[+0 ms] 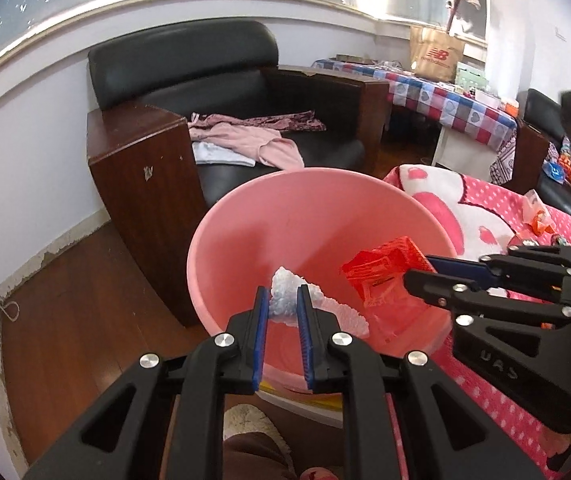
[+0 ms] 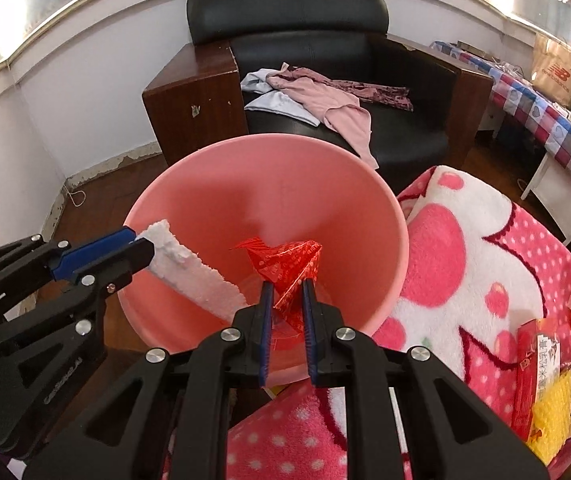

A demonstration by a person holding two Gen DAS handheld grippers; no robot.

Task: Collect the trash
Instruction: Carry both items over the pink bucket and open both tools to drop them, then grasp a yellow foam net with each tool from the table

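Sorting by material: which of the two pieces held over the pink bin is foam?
The white crumbly foam strip, in the left gripper; the right gripper holds a crinkled red plastic wrapper.

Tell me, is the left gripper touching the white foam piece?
Touching. In the right wrist view the left gripper pinches the end of the foam piece above the pink bucket.

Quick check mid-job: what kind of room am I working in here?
Most likely a lived-in home living room: a black armchair with clothes dumped on it, a table under a checked cloth, and a fleece blanket beside the pink bin.
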